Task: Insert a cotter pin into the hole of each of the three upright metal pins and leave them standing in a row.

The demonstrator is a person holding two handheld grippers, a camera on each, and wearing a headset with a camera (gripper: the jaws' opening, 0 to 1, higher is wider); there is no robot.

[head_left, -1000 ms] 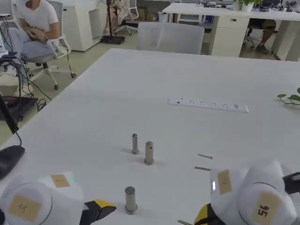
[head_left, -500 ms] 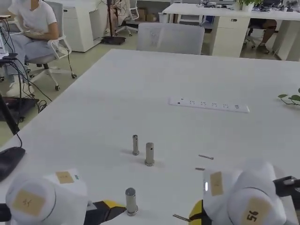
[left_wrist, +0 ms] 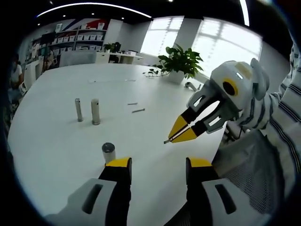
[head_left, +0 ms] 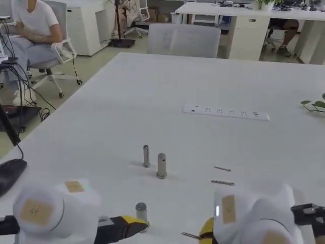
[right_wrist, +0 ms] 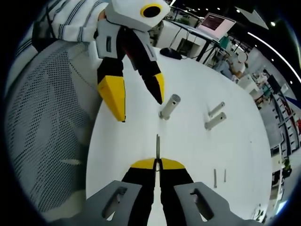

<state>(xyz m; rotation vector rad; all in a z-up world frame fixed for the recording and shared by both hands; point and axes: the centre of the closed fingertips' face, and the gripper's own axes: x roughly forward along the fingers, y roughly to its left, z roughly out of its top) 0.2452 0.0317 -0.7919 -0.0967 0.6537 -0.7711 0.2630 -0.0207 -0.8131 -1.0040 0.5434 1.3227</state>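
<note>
Three upright metal pins stand on the white table: a thin pin (head_left: 146, 156), a thicker pin (head_left: 161, 165) beside it, and a nearer pin (head_left: 141, 213) close to the table's front edge. My left gripper (head_left: 134, 224) is open, its yellow tips just left of the nearer pin (left_wrist: 108, 151). My right gripper (head_left: 205, 235) is shut on a cotter pin (right_wrist: 157, 143), which points toward the nearer pin (right_wrist: 169, 107) and stops short of it. In the left gripper view the right gripper (left_wrist: 188, 131) hangs above my open left gripper (left_wrist: 159, 164).
Two loose cotter pins (head_left: 222, 169) (head_left: 222, 182) lie right of the pins. A white power strip (head_left: 226, 113) lies farther back. A dark mouse (head_left: 10, 170) sits at the table's left edge. A person sits on an office chair (head_left: 48, 35) at far left.
My left gripper has moved right, up to the nearer pin. My right gripper has moved left with the cotter pin in it. The pins have not moved.
</note>
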